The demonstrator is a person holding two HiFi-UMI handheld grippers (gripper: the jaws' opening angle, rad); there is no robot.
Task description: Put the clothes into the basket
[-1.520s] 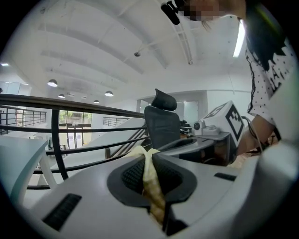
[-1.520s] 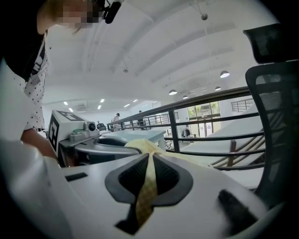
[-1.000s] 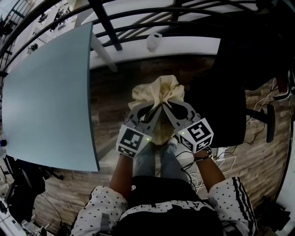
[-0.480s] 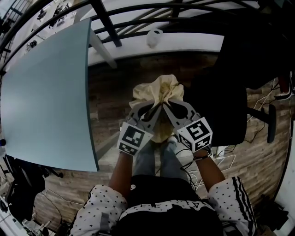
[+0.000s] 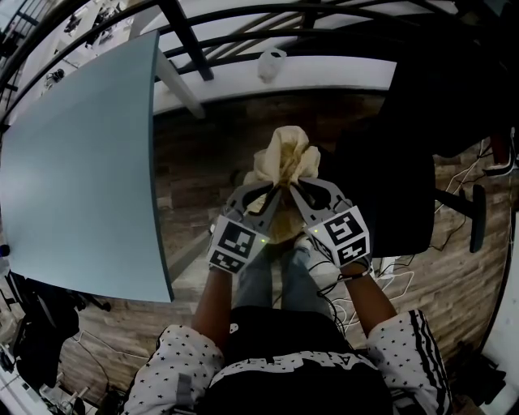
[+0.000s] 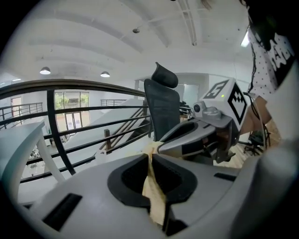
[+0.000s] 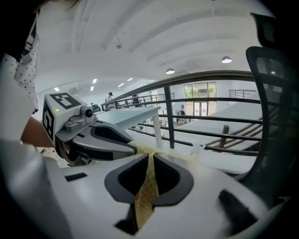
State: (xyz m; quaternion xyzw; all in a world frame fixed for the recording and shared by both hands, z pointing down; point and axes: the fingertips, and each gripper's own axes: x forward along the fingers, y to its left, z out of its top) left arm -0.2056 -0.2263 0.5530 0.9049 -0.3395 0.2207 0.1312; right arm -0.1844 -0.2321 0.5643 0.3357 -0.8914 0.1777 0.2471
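**Both claws clenched on one cream cloth**

The left claw [image 5: 274, 193] and the right claw [image 5: 293, 187] meet tip to tip just left of the black chair [image 5: 389, 194]. Each is clamped on the same cream cloth [image 5: 285, 156]. In the left gripper view a strip of the cloth runs down between the closed jaws. The right gripper view shows the same: a yellowish woven fold pinched tight between its jaws.

The cloth bunches into a crumpled knot beyond the two tips, and more of it hangs beneath the claws. All of it is held over the wooden floor [image 5: 203, 170] on the chair's left side. The two marker cubes sit side by side on the near side of the cloth, with the person's legs [image 5: 259, 284] below them.

Well left of the chair, across a strip of floor, stands the pale blue-grey surface [image 5: 81, 162]. Beyond the chair a dark railing [image 5: 243, 23] curves above a white ledge [image 5: 340, 77], and a small white jug [image 5: 270, 65] stands on that ledge. Loose cables [image 5: 401, 284] lie on the floor by the chair's near edge.
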